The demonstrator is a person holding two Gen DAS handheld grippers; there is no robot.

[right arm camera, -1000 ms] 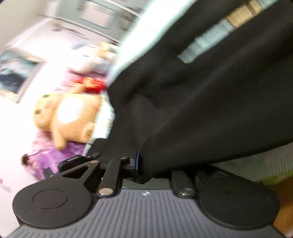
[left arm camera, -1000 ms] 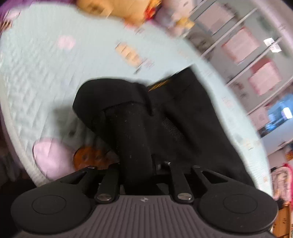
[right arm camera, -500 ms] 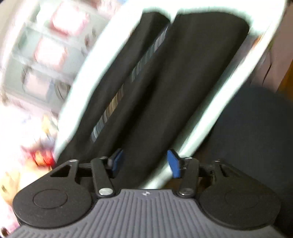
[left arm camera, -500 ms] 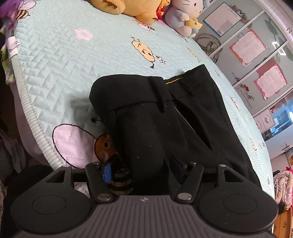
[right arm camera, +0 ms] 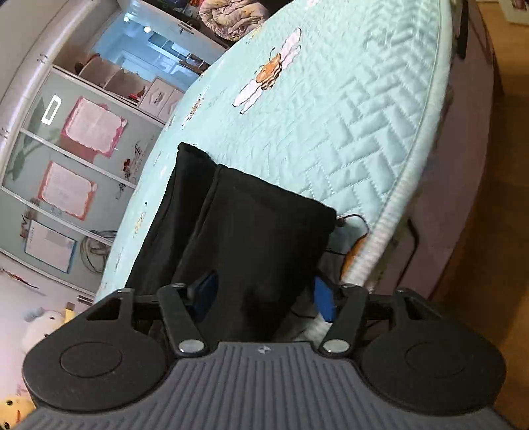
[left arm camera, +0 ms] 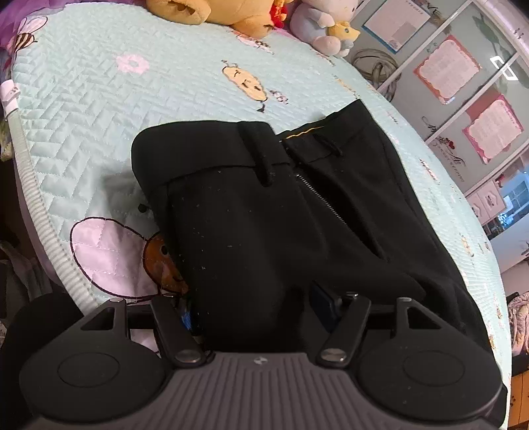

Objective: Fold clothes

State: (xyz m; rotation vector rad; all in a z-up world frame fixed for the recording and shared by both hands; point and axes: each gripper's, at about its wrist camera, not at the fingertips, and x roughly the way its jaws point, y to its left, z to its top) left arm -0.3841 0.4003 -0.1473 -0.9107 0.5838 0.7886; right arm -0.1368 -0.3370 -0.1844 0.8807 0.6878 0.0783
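Note:
Black trousers [left arm camera: 281, 211] lie flat on a pale green quilted bedspread [left arm camera: 99, 99], waistband toward the pillows, zip and belt loops showing. My left gripper [left arm camera: 256, 314] stands open over the near part of the waist end, its blue pads apart with cloth lying between them, not pinched. In the right wrist view the two leg ends of the trousers [right arm camera: 251, 231] rest side by side near the bed's edge. My right gripper [right arm camera: 264, 297] is open too, fingers spread on either side of the cloth.
Plush toys [left arm camera: 231, 13] sit at the head of the bed. The ribbed bed edge [right arm camera: 396, 211] runs close to the leg ends, with a pink bed base and wood floor [right arm camera: 509, 165] beyond. A sliding wardrobe [right arm camera: 66, 149] stands behind the bed.
Both grippers were shut on the trousers a second ago and have let go. The trousers have come down flat on the bed, and both grippers have opened wide.

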